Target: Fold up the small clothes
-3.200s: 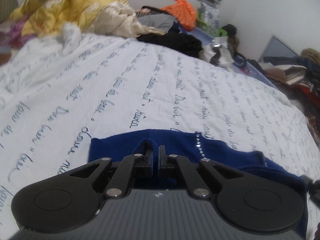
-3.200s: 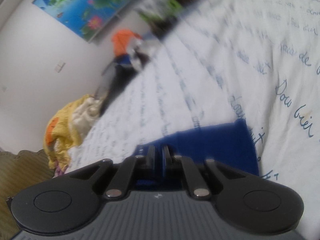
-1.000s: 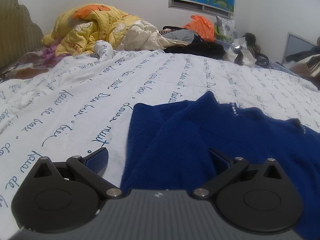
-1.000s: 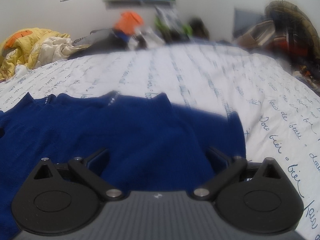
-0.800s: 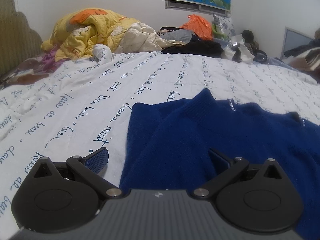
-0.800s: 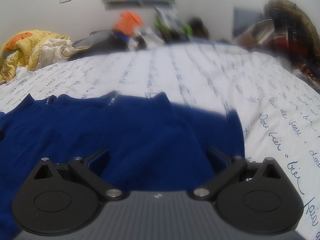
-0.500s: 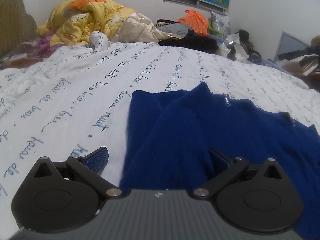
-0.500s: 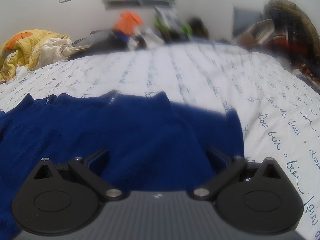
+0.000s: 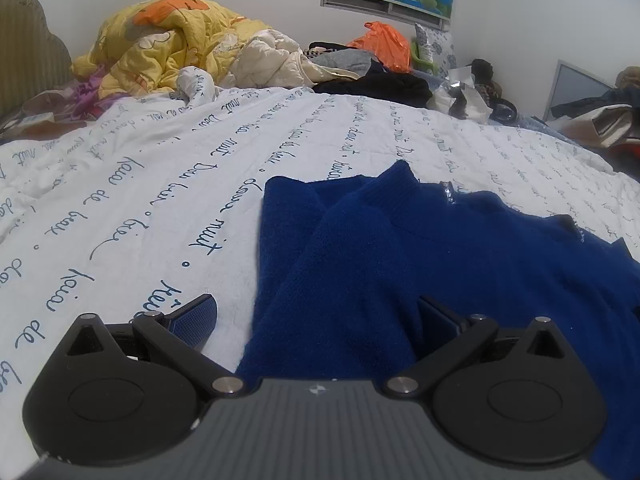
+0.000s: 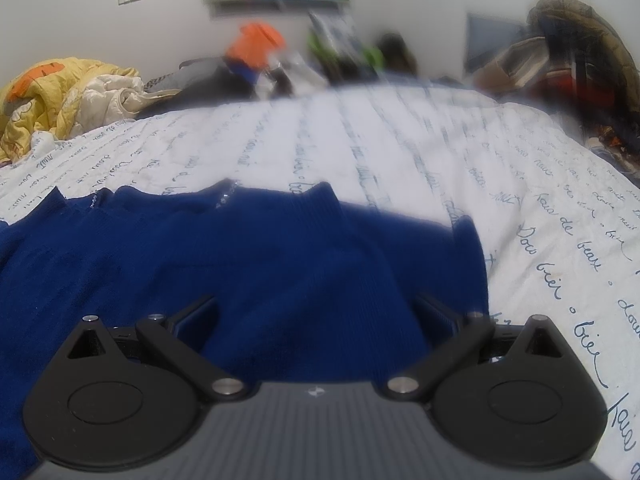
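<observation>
A dark blue knit sweater (image 9: 420,264) lies on the white bedspread with blue script (image 9: 132,200), its sleeves folded in over the body. My left gripper (image 9: 316,320) is open and empty, low over the sweater's left edge, with the left fingertip (image 9: 196,316) over the sheet. In the right wrist view the same sweater (image 10: 240,256) fills the near field. My right gripper (image 10: 316,316) is open and empty over the sweater's right part.
A yellow and cream quilt (image 9: 172,52) is heaped at the head of the bed. Dark clothes (image 9: 376,84) and an orange bag (image 9: 384,44) lie at the far edge. Piled belongings (image 10: 568,40) stand to the right of the bed.
Both grippers were shut on the sweater 3.2 s ago and have since opened and let go. Over the last second the left camera view shifted slightly; the right has stayed still.
</observation>
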